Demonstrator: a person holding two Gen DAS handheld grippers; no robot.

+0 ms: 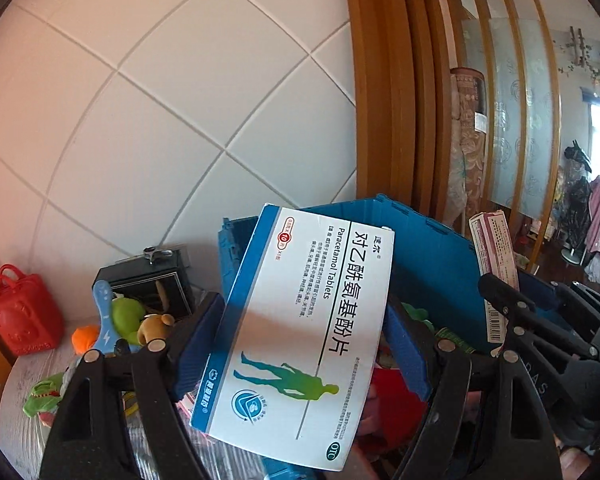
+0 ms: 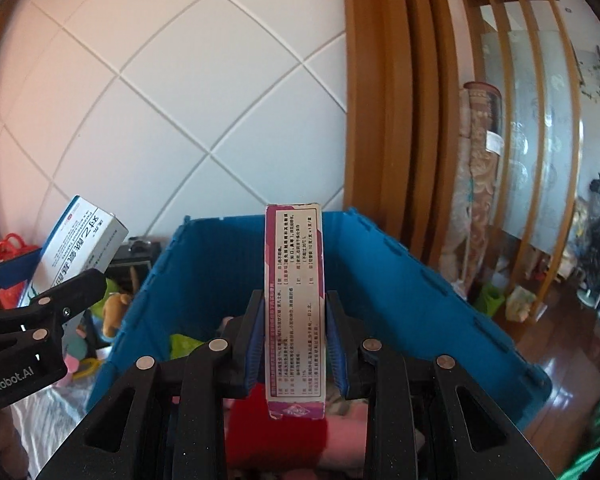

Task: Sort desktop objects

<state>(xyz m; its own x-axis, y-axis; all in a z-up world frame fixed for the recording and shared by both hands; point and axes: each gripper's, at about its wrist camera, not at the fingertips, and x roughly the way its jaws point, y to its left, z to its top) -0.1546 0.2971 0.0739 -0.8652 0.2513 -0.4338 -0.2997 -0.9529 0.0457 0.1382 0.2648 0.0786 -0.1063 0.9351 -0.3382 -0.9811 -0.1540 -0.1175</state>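
Note:
My left gripper (image 1: 300, 340) is shut on a white and blue paracetamol box (image 1: 308, 320), held tilted above the table, in front of the blue bin (image 1: 432, 256). The same box shows at the left of the right wrist view (image 2: 80, 244). My right gripper (image 2: 294, 340) is shut on a narrow pink and white medicine box (image 2: 294, 300), held upright over the open blue bin (image 2: 380, 280). That pink box also shows at the right of the left wrist view (image 1: 494, 264), held by the right gripper.
Soft toys lie left of the bin: a green one (image 1: 126, 316), a brown bear (image 1: 154, 326), an orange one (image 1: 85, 338). A red bag (image 1: 22, 312) and a black box (image 1: 152, 284) stand by the tiled wall. Red and pink cloth (image 2: 284, 432) lies inside the bin.

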